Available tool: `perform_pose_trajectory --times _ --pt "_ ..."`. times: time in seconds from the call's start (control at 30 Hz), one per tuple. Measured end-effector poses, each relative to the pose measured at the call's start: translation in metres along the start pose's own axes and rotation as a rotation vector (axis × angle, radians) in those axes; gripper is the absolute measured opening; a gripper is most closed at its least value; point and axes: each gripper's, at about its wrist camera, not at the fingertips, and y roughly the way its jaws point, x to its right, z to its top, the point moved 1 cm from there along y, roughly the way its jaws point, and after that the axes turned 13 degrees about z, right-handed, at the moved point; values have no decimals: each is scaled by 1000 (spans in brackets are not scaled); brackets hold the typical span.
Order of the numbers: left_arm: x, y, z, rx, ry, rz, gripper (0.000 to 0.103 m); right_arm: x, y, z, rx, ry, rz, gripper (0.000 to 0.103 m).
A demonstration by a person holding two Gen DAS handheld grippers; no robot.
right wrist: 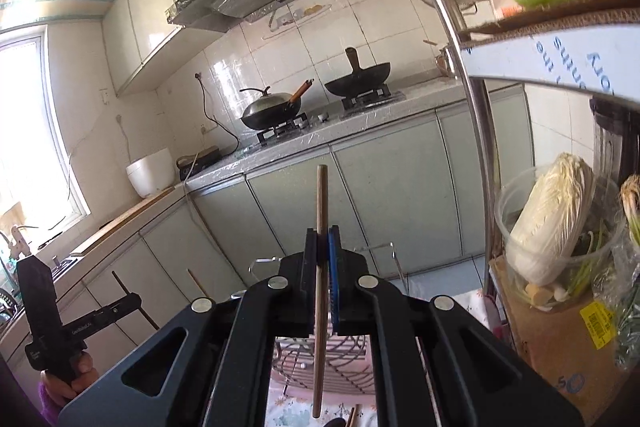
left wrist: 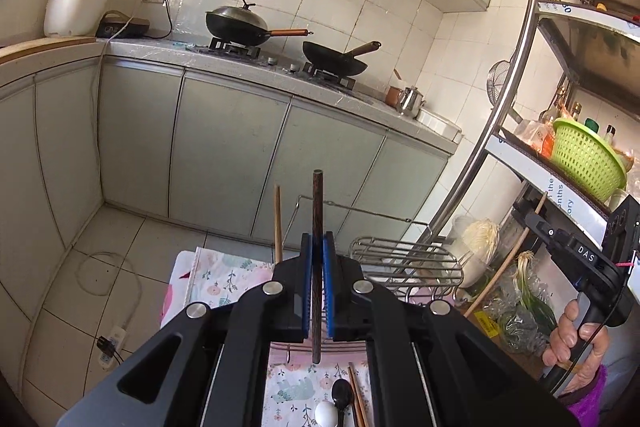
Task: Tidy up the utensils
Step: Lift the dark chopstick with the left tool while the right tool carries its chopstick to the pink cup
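Note:
My left gripper [left wrist: 318, 239] is shut on a dark brown chopstick [left wrist: 317, 203] that stands upright between the blue pads. My right gripper [right wrist: 323, 239] is shut on a light wooden chopstick [right wrist: 321, 199], also upright. Each gripper shows in the other view, held in a hand: the right gripper [left wrist: 530, 221] at the far right, the left gripper [right wrist: 134, 301] at the lower left. Below both lies a wire rack [left wrist: 404, 263] on a floral cloth [left wrist: 296, 393]. On the cloth lie a black spoon [left wrist: 342, 393], a white spoon [left wrist: 324, 413] and more chopsticks [left wrist: 356, 395]. Another light chopstick [left wrist: 277, 223] stands left of my left gripper.
A metal shelf [left wrist: 516, 95] on the right carries a green basket [left wrist: 586, 159] and a cabbage [right wrist: 548, 223] in a clear tub. Across the floor runs a counter [left wrist: 240, 67] with two woks and a rice cooker [left wrist: 74, 11]. A power strip [left wrist: 112, 343] lies on the tiles.

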Motion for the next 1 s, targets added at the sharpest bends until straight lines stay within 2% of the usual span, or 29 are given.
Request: perform_pose_trajectory --times 0.2,0.37,0.53,0.67,1.0 --pt "6 -2 27 68 5 0 4 -9 -7 37 78 -109 -73 6" --pt "10 12 38 74 -1 -5 4 -7 3 44 88 -173 -133 6" --pt "13 28 38 76 18 20 4 10 23 31 45 -181 -173 6" --pt "17 44 32 82 56 74 4 27 38 14 -4 -157 -190 6" --pt "19 90 -4 -5 112 139 5 54 64 -33 -131 -99 -210 6"
